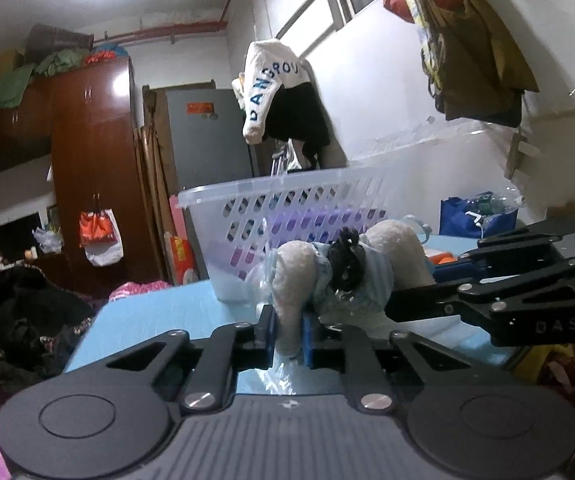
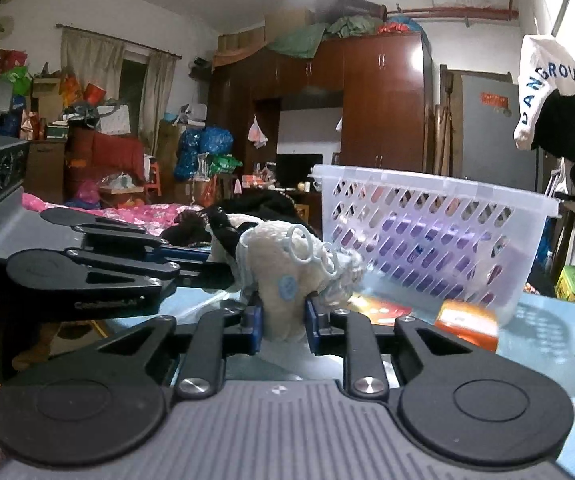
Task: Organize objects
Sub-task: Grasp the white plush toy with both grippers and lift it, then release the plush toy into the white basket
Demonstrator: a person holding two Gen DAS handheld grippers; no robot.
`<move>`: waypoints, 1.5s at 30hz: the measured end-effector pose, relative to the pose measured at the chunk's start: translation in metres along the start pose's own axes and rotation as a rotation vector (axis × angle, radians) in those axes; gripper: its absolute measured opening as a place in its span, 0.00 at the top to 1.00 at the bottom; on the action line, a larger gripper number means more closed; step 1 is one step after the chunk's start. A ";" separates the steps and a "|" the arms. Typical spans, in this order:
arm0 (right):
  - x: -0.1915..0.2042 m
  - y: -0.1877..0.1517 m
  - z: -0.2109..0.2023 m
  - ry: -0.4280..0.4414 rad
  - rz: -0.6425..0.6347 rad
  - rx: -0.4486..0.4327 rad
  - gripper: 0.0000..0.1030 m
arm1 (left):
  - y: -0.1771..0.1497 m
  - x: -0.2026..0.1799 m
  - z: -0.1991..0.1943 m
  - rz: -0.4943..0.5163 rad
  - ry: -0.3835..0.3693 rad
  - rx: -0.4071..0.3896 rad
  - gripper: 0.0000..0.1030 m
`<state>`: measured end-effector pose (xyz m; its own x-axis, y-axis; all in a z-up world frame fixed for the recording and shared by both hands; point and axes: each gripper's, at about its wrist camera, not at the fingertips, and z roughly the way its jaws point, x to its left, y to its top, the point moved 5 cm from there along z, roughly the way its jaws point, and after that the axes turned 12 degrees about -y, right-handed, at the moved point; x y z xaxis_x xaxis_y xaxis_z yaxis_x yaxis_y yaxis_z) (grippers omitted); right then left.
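Note:
A cream plush toy [image 1: 351, 276] with a pale blue outfit and light blue glasses lies on the blue table [image 1: 159, 316], just in front of a clear slotted plastic basket [image 1: 287, 216]. My left gripper [image 1: 289, 334] is shut on one cream limb of the toy. My right gripper [image 2: 283, 322] is shut on the toy's head end [image 2: 283, 292], below the glasses [image 2: 303, 246]. The basket [image 2: 431, 236] stands right behind the toy, with purple items inside. Each gripper shows in the other's view: the right one [image 1: 391, 306], the left one [image 2: 223, 266].
An orange packet [image 2: 467, 322] and a red-orange card [image 2: 379, 310] lie on the table by the basket. A blue bag [image 1: 475, 218] stands beyond the table. A bed with pink bedding and dark clothes [image 2: 191, 216] is behind. A brown wardrobe [image 1: 91, 168] stands at the back.

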<state>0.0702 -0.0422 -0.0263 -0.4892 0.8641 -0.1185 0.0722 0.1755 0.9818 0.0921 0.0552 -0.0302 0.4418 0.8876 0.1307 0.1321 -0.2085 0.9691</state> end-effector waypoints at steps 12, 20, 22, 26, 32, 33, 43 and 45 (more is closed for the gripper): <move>-0.009 0.015 -0.001 0.009 -0.003 -0.048 0.78 | 0.015 -0.006 -0.008 0.018 0.004 -0.040 0.85; -0.025 0.065 0.007 0.043 0.008 -0.089 0.78 | 0.068 0.005 -0.014 0.030 -0.002 -0.129 0.85; -0.031 0.085 0.015 0.032 -0.005 -0.106 0.78 | 0.092 0.014 -0.013 0.017 -0.012 -0.167 0.84; -0.048 0.123 0.040 0.003 -0.021 -0.127 0.79 | 0.134 0.032 0.011 0.016 -0.008 -0.186 0.84; -0.086 0.145 0.114 -0.035 0.016 -0.006 0.78 | 0.154 0.068 0.088 -0.055 0.006 -0.106 0.84; -0.089 0.143 0.125 -0.042 0.014 0.020 0.78 | 0.152 0.074 0.100 -0.070 0.011 -0.085 0.84; -0.107 0.116 0.134 -0.155 0.078 0.112 0.02 | 0.126 0.105 0.121 -0.200 0.124 -0.093 0.13; -0.112 0.114 0.122 -0.179 0.099 0.115 0.01 | 0.126 0.101 0.105 -0.199 0.117 -0.110 0.13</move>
<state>0.2395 -0.0618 0.0811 -0.3132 0.9480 -0.0566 0.2162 0.1292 0.9678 0.2462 0.0757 0.0837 0.3103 0.9495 -0.0473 0.1059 0.0150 0.9943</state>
